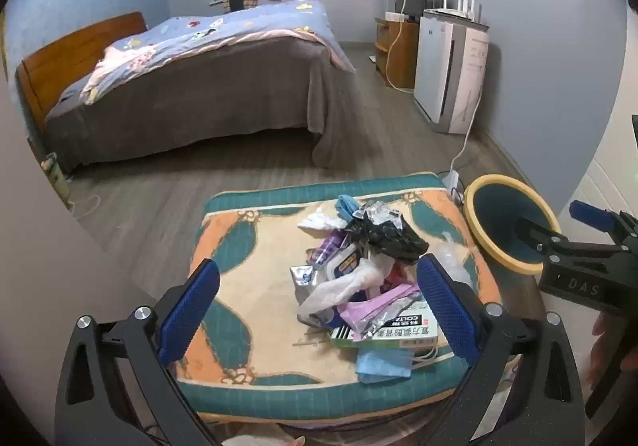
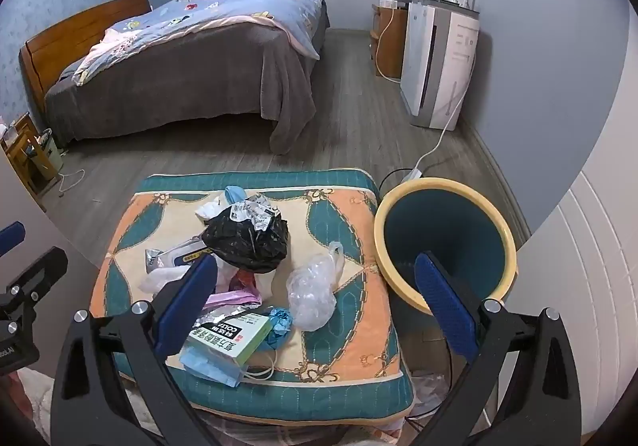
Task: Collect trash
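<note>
1. Bedroom floor of grey wood planks stretches behind your work spot; a bed point(image 1: 199, 79) with a brown cover fills the 11 o'clock area, and a white appliance point(image 1: 450, 75) stands against the wall at 1 o'clock.
2. Your bench here is a patterned cushion point(image 2: 343, 346), teal and orange, right below both tools.
3. On it lies the trash pile point(image 1: 367, 270): a crumpled black bag point(image 2: 247, 242), a clear plastic wad point(image 2: 311, 290), a green-and-white box point(image 2: 231, 338) and a blue mask point(image 2: 211, 364).
4. At 3 o'clock of the cushion, just beside it, stands the yellow-rimmed bin point(image 2: 442, 246).
5. Your left tool point(image 1: 319, 306) hangs spread wide over the pile, gripping nothing.
6. Your right tool point(image 2: 315, 306) is equally released, one finger before the bin.
</note>
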`<action>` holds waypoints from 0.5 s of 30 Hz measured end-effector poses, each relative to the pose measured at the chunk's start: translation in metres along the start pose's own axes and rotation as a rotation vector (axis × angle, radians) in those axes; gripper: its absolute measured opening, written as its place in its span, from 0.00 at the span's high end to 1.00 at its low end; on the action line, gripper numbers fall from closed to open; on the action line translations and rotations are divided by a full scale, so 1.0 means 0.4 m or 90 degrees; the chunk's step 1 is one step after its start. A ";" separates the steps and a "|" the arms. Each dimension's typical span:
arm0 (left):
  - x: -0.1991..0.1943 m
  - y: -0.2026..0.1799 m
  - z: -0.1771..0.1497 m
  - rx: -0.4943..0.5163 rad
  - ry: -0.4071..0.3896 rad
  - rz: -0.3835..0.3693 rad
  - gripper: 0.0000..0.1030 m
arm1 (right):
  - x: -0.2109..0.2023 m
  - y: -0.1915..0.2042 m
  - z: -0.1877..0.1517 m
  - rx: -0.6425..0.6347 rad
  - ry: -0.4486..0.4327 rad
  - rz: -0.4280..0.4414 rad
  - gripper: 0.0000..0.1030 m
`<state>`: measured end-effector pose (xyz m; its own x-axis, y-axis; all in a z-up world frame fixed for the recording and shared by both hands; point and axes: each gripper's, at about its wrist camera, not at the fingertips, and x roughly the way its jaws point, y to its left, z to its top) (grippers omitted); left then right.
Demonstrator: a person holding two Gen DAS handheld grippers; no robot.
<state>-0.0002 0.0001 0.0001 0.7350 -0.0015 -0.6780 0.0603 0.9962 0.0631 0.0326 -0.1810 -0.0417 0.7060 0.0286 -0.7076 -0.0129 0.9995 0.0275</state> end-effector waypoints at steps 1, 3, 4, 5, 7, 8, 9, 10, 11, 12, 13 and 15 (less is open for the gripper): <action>0.000 0.000 0.000 -0.002 0.000 -0.002 0.05 | -0.001 0.001 0.003 -0.001 -0.001 -0.002 0.05; -0.002 -0.001 -0.001 -0.006 -0.001 -0.004 0.05 | 0.000 0.000 0.005 0.005 0.000 -0.002 0.05; 0.000 0.002 0.000 -0.009 0.004 -0.009 0.05 | -0.001 0.000 0.007 0.005 0.000 -0.003 0.05; 0.003 0.006 0.001 -0.012 0.010 -0.013 0.05 | -0.002 0.001 0.008 0.006 0.000 -0.003 0.05; 0.008 0.011 0.002 -0.011 0.009 -0.010 0.05 | 0.008 0.014 0.003 0.007 0.000 -0.003 0.05; 0.009 0.013 0.003 -0.011 0.009 -0.011 0.05 | 0.006 0.010 0.001 0.008 0.002 -0.001 0.05; 0.008 0.011 0.002 -0.011 0.008 -0.010 0.05 | 0.008 0.003 0.002 0.013 0.004 0.005 0.05; 0.007 0.012 0.000 -0.010 0.009 -0.008 0.05 | 0.008 0.000 0.003 0.015 0.004 0.005 0.05; 0.007 0.010 -0.001 -0.010 0.010 -0.008 0.05 | 0.008 0.006 0.000 0.013 0.003 0.001 0.05; 0.011 0.011 -0.002 -0.009 0.011 -0.008 0.05 | 0.008 0.007 -0.001 0.011 0.001 -0.001 0.05; 0.010 0.013 -0.002 -0.009 0.010 -0.009 0.05 | 0.007 0.006 -0.004 0.011 -0.001 0.000 0.05; 0.015 0.012 -0.001 -0.010 0.011 -0.009 0.05 | 0.005 0.004 0.007 0.010 0.001 -0.001 0.05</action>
<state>0.0045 0.0048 -0.0039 0.7221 -0.0142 -0.6916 0.0594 0.9974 0.0416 0.0361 -0.1793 -0.0410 0.7044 0.0270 -0.7093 -0.0003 0.9993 0.0378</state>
